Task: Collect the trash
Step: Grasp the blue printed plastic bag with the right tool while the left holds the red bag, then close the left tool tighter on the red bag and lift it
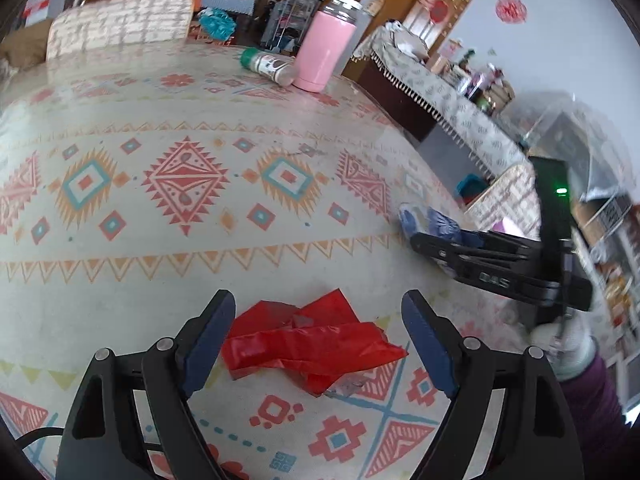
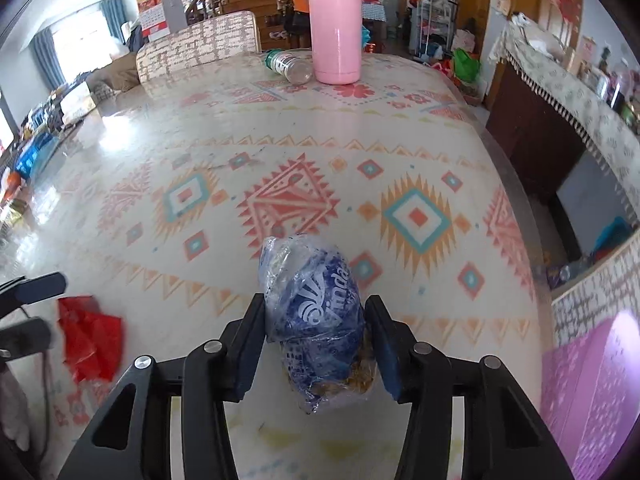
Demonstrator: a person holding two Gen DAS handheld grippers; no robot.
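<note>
Crumpled blue-printed clear plastic wrapper (image 2: pixel 316 312) is pinched by right gripper (image 2: pixel 314 344) for removal; beside it, crumpled red plastic sheet (image 1: pixel 308 344) is straddled by spread left gripper (image 1: pixel 320 344), ungripped.

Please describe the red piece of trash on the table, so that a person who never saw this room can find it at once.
Start at the table with the patterned cloth; a pink tumbler stands at its far end. At the near edge, between the open jaws of the left gripper, lies a crumpled red plastic sheet. It is flat and plain red, unlike the blue printed bag nearby.
</note>
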